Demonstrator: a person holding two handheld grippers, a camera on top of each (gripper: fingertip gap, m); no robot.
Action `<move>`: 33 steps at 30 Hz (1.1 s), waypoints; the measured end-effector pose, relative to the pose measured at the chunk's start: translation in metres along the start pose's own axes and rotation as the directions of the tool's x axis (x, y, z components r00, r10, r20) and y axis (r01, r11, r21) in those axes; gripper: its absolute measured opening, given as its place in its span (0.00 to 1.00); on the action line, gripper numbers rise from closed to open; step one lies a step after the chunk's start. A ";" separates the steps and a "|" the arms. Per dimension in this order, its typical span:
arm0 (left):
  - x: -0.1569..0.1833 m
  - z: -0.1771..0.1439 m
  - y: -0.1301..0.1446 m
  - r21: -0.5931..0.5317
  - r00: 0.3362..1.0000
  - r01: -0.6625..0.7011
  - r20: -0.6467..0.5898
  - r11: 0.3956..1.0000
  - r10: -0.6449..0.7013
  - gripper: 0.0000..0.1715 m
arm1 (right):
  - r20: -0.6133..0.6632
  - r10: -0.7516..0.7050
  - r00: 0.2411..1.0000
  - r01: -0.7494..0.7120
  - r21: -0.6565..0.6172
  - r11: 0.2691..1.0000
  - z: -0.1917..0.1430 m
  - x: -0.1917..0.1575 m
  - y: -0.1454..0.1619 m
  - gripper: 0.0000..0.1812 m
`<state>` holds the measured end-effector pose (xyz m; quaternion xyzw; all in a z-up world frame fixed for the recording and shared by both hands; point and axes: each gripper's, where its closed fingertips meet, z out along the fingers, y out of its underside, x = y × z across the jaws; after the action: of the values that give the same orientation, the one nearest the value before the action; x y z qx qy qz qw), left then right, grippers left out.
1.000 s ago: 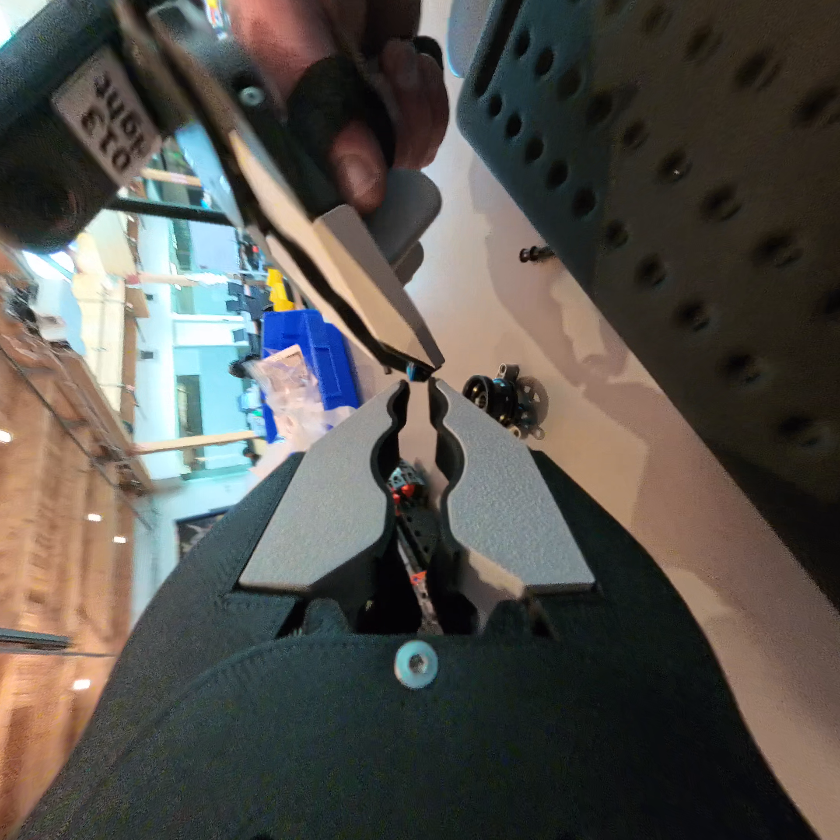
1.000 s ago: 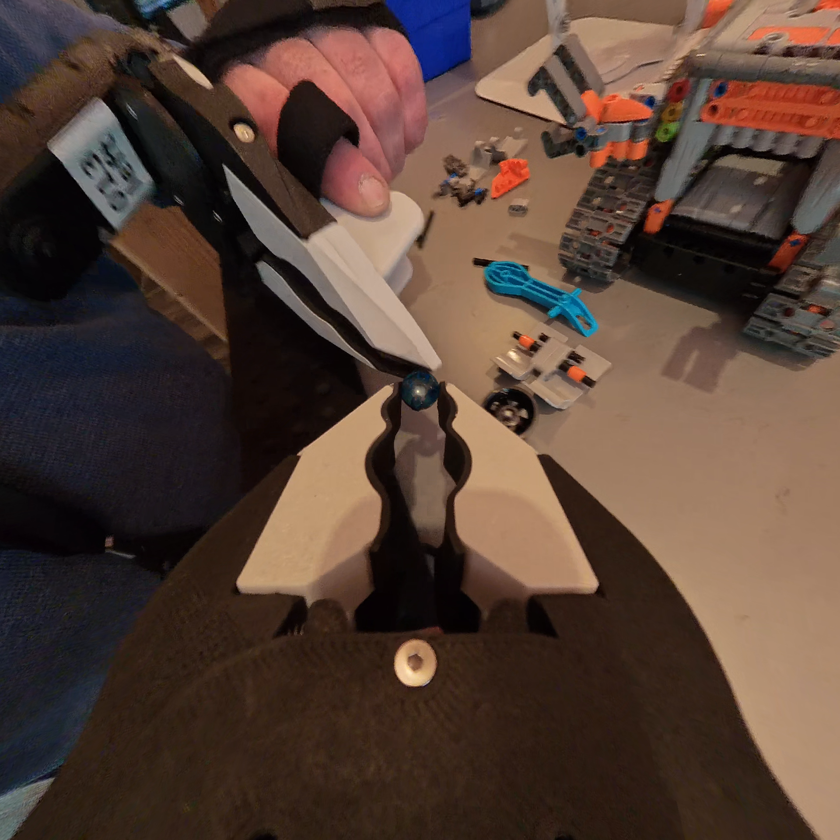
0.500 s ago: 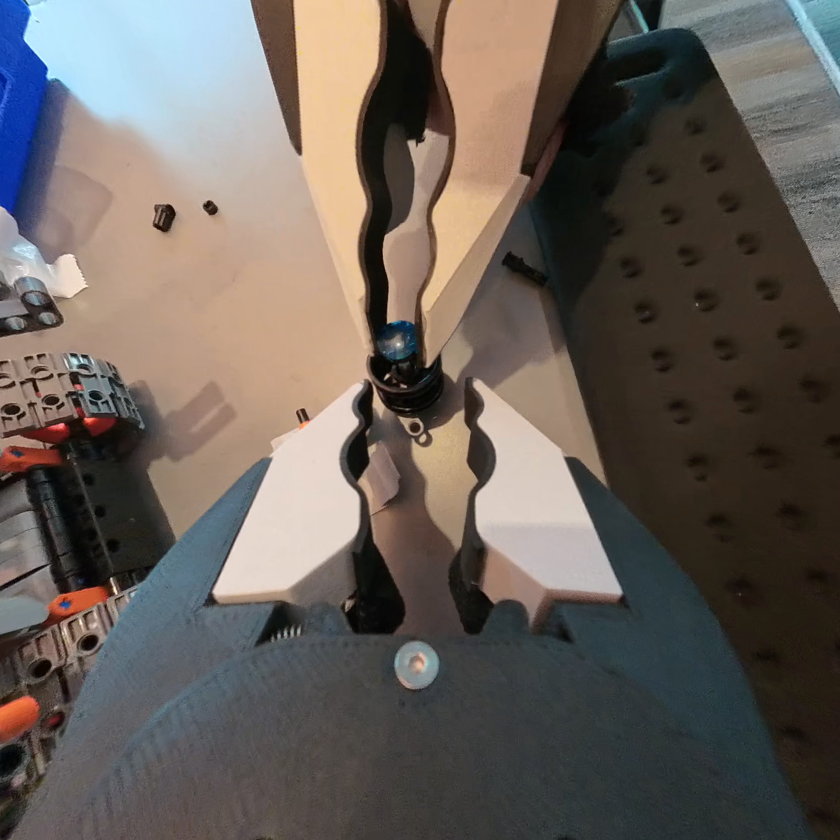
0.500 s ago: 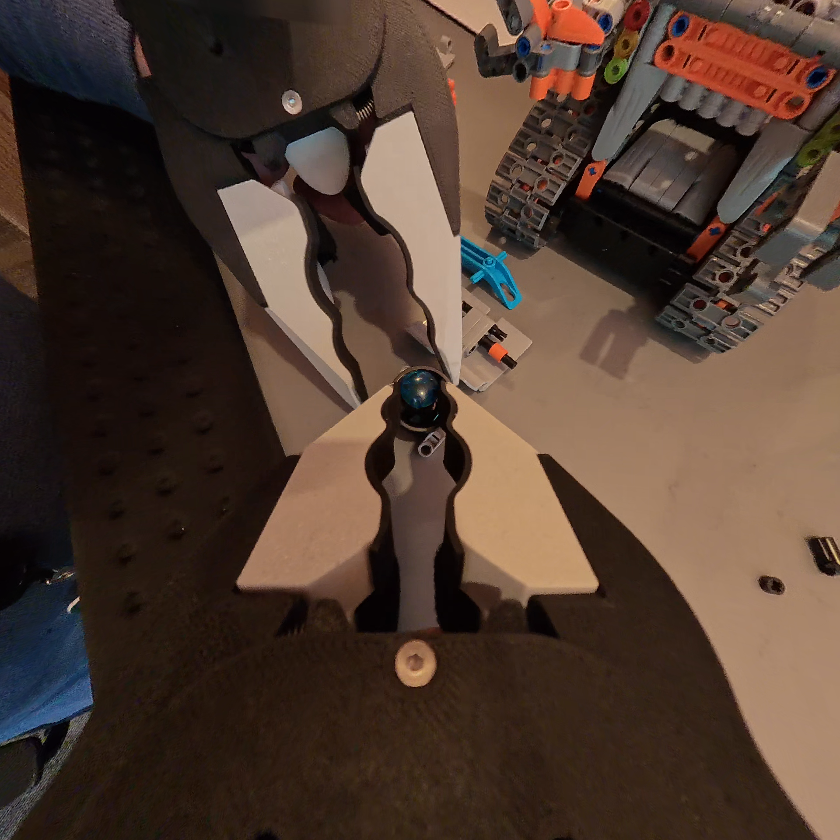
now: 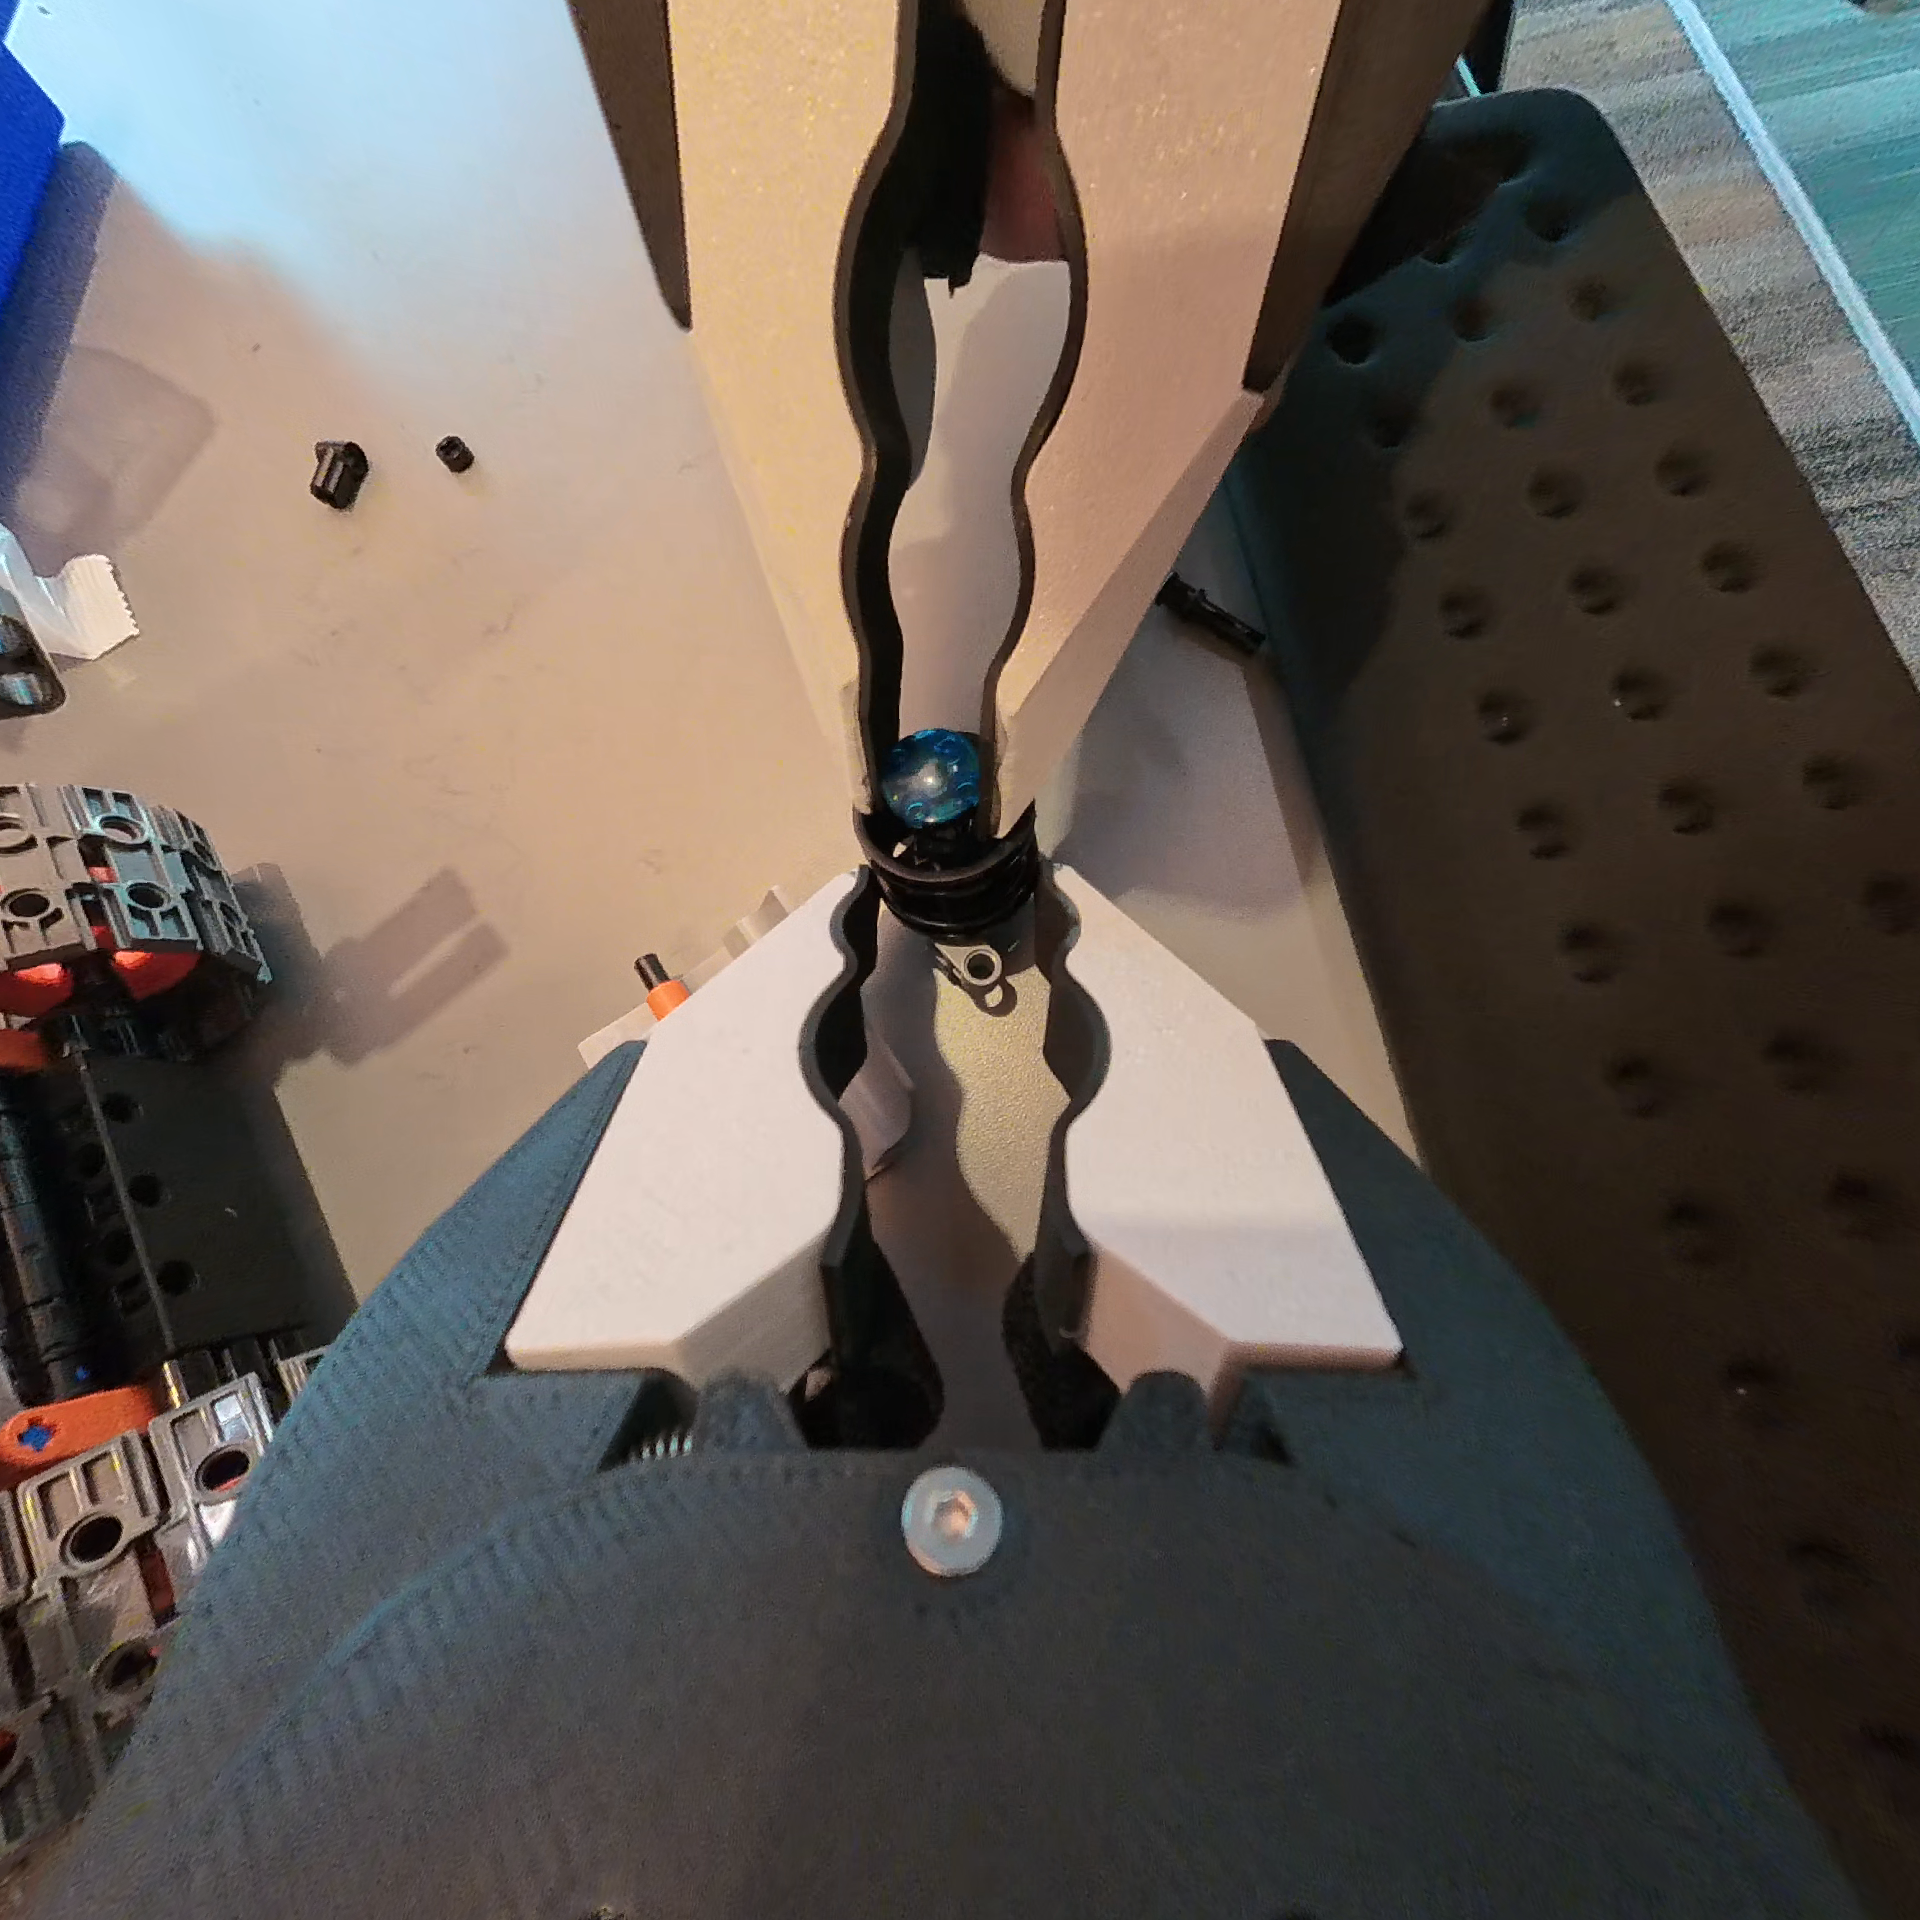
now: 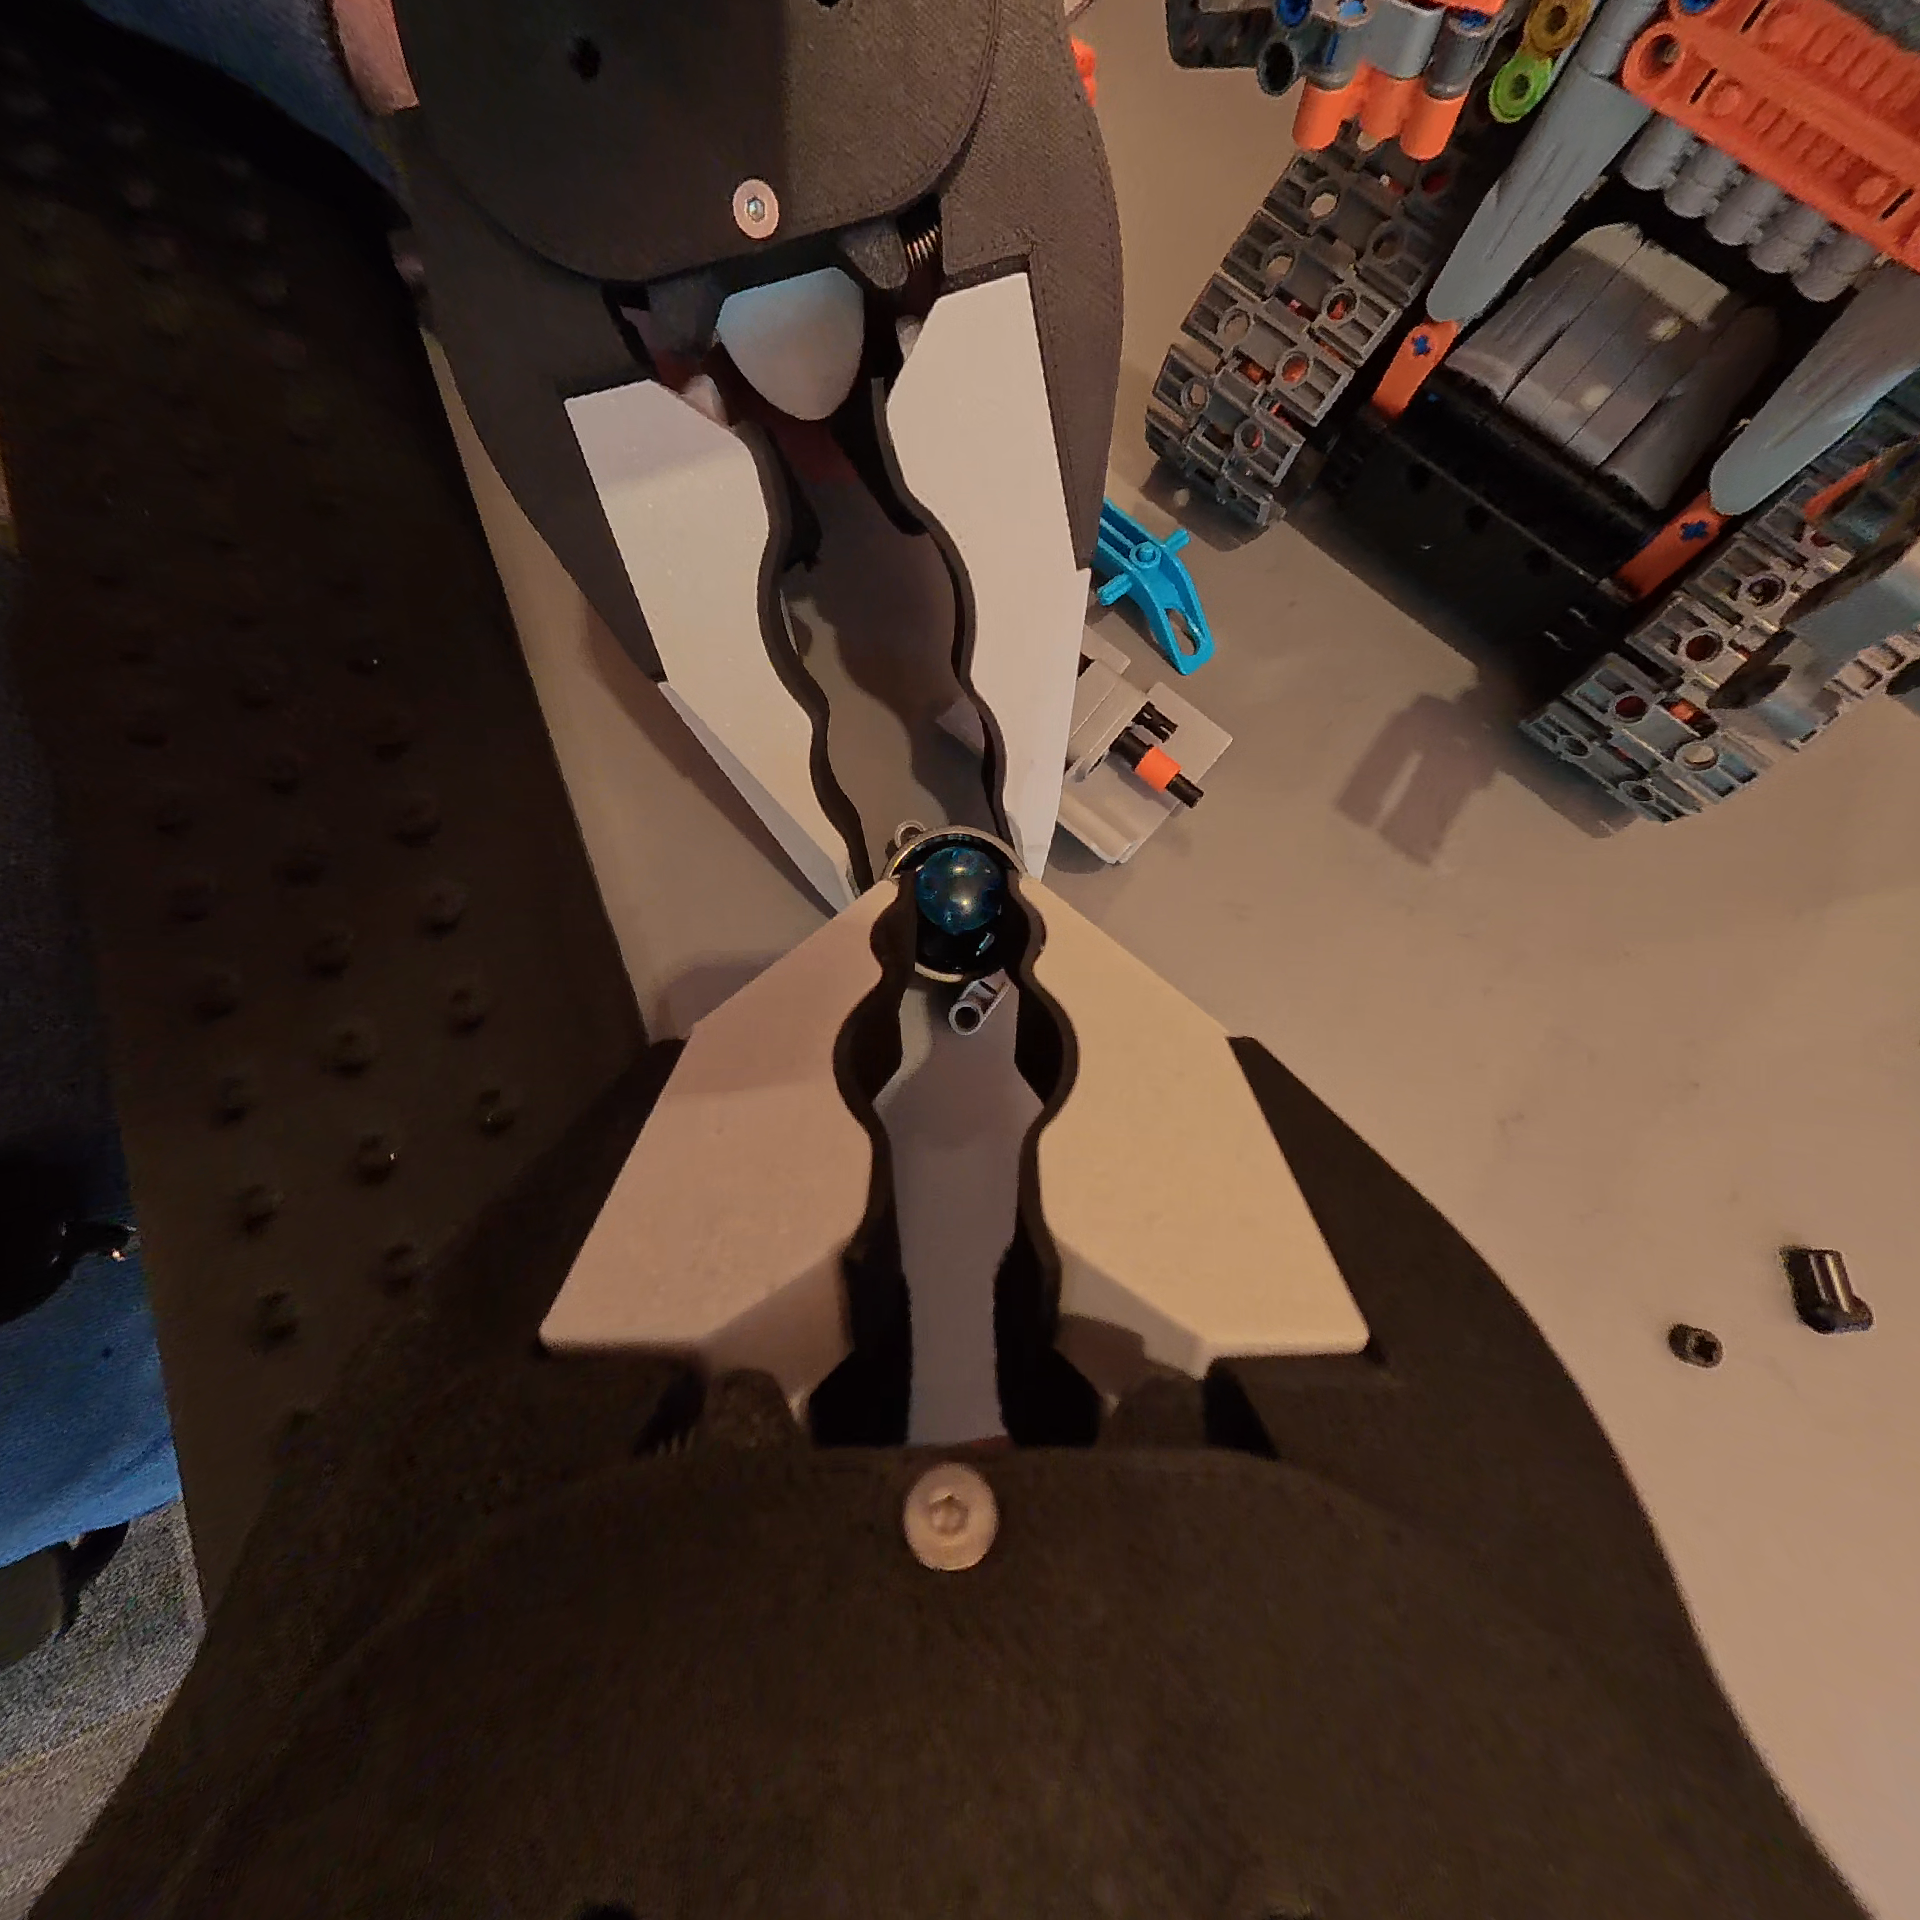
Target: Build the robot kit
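R gripper [image 6: 954,914] pinched on blue ball [image 6: 958,894] at fingertips, narrow gap only, ball wedged between the tip notches. Ball sits atop black wheel [image 5: 951,883], small, ribbed, w/ a grey pin [image 5: 979,966] poking out beside it. L gripper [image 5: 956,883] closed partway round the wheel, tips against or just beside its rim; actual contact hard to tell, fingers wider apart than R's. Grippers meet tip to tip, head on, above grey table [image 6: 1455,1039].

Room: tight on one side, black perforated chair [image 5: 1610,831] edge runs close along table rim, near both grippers. Other side more open: bare table stretch, then grey panel piece w/ orange pin [image 6: 1138,769] just beside L fingers, blue tool [image 6: 1158,592] beyond it. Tracked model [image 6: 1558,364], grey/orange, well apart further out. Two small black bits [image 5: 343,473] loose on open table, clear of grippers. Blue bin [image 5: 26,187] at far corner.
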<state>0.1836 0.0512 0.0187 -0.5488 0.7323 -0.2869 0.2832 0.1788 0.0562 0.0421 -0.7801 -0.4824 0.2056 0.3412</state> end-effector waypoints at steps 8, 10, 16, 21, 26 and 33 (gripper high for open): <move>0.000 0.000 0.000 0.011 1.000 0.016 -0.018 1.000 -0.016 0.16 | -0.005 0.039 0.999 -0.038 0.046 0.998 -0.001 0.000 0.000 0.07; 0.001 0.000 0.000 0.010 1.000 0.011 -0.020 1.000 -0.011 0.16 | -0.012 0.043 0.999 -0.043 0.053 0.998 -0.001 -0.001 0.000 0.07; 0.001 0.000 0.000 0.015 0.999 0.016 -0.027 1.000 -0.016 0.16 | -0.021 0.050 0.999 -0.048 0.060 0.997 0.000 -0.001 -0.001 0.07; 0.002 0.001 0.001 0.011 0.999 0.014 -0.031 1.000 -0.014 0.16 | -0.030 0.048 0.998 -0.046 0.054 0.997 -0.003 -0.001 -0.003 0.15; 0.002 0.001 0.001 0.014 0.999 0.023 -0.035 1.000 -0.022 0.16 | -0.007 0.065 0.998 -0.064 0.070 0.995 -0.005 -0.005 -0.002 0.17; 0.002 0.001 0.001 0.011 0.999 0.019 -0.033 1.000 -0.019 0.16 | -0.013 0.053 0.998 -0.053 0.058 0.997 -0.011 -0.005 0.003 0.07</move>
<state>0.1829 0.0493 0.0169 -0.5493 0.7299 -0.3027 0.2717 0.1855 0.0467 0.0478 -0.7840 -0.4530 0.2227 0.3613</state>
